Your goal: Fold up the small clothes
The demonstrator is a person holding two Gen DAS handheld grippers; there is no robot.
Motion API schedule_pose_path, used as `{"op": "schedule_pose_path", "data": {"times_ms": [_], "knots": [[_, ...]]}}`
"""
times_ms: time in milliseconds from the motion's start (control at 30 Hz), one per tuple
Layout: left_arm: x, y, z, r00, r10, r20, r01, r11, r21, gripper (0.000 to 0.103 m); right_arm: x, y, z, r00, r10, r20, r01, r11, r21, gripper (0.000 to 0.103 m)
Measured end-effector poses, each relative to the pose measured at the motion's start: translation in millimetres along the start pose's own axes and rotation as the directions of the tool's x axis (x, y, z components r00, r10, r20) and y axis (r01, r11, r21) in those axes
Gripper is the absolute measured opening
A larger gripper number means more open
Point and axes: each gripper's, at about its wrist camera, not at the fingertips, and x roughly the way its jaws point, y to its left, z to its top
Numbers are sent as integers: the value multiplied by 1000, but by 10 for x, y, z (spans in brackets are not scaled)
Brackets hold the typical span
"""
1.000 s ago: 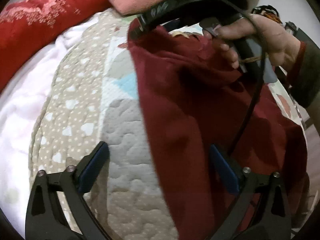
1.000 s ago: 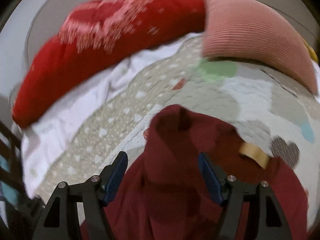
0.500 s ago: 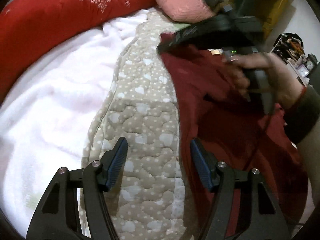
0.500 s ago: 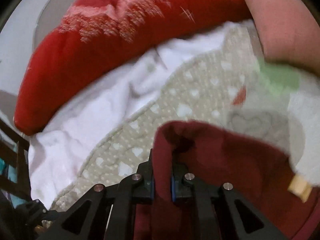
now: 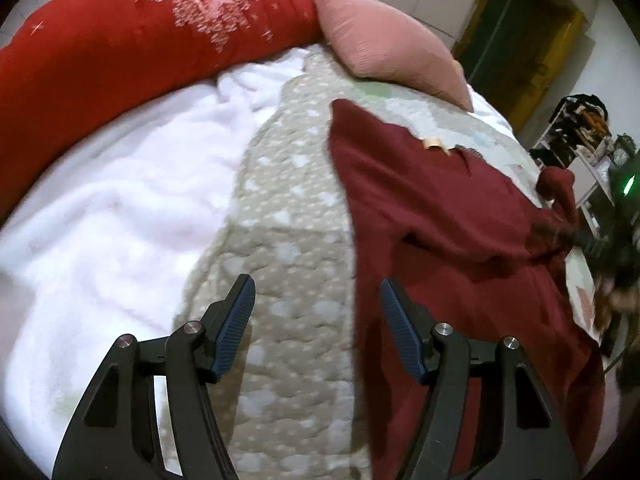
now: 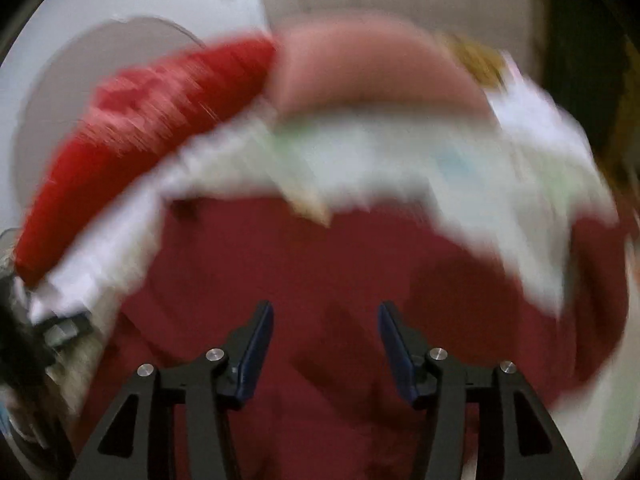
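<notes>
1. The garment, dark red, lies spread on the quilt, at 3 o'clock in the left view
2. Left gripper is part open and empty, over the quilt just beside the garment's edge
3. Right gripper, blurred, is opening over the garment, nothing between its jaws
4. A red pillow sits at 11 o'clock, a pink one at 1
</notes>
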Motion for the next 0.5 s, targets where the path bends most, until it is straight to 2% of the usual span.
{"op": "schedule_pose_path", "data": {"times_ms": [33,67,167,267,400,500], "knots": [[-5,-41,13,1000,10,5,-10,1000,9,65,52,-108,-141,998,-24,-53,26,999,26,52],[-13,-83,34,1000,22,12,-23,1000,19,65,18,-211,-278,998,-15,-53,18,999,51,52],[-31,-208,160,998,53,44,-55,998,40,65,-319,-471,-483,997,22,70,-33,987,157,52],[33,-268,325,998,40,46,-41,999,11,65,-611,-758,-491,983,-1,183,-45,969,243,52],[287,-337,535,998,68,17,-69,998,11,65,-581,-1041,-196,976,-113,185,57,957,285,53],[504,-336,638,993,114,10,-114,993,15,65,-298,-1178,-21,976,-189,111,153,950,271,54]]}}
